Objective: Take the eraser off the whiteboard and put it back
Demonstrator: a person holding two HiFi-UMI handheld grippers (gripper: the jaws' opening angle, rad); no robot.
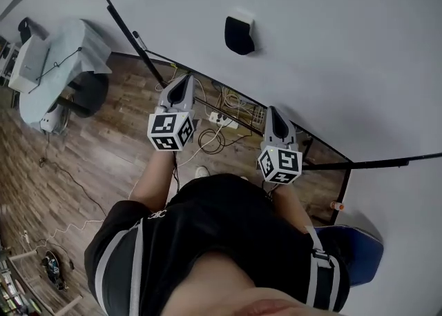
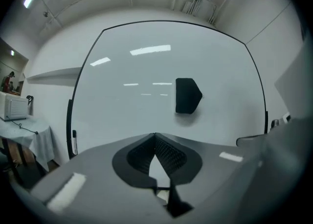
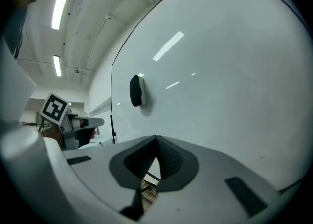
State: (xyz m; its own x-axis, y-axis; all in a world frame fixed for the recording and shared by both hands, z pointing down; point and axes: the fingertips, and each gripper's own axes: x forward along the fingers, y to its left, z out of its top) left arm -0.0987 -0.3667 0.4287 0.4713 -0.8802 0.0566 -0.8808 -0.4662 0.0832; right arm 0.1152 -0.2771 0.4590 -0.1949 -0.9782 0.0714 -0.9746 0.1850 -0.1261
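Observation:
A black eraser (image 1: 239, 34) sticks to the whiteboard (image 1: 345, 59), above and between my two grippers. In the left gripper view the eraser (image 2: 187, 96) hangs ahead and a little right, well clear of the jaws. The right gripper view has the eraser (image 3: 136, 91) edge-on, up and to the left. My left gripper (image 1: 181, 81) points at the board's lower part, its jaws (image 2: 155, 136) shut on nothing. The right gripper (image 1: 275, 112) is held beside it, also shut and empty (image 3: 156, 138). The left gripper's marker cube (image 3: 54, 108) shows at the right gripper view's left.
A table with a white cloth (image 1: 65, 52) and a white appliance (image 2: 12, 106) stands at the left. Cables and a power strip (image 1: 221, 119) lie on the wood floor below the board. A marker (image 2: 74, 139) clings to the board's left edge. A blue seat (image 1: 362, 252) sits at my right.

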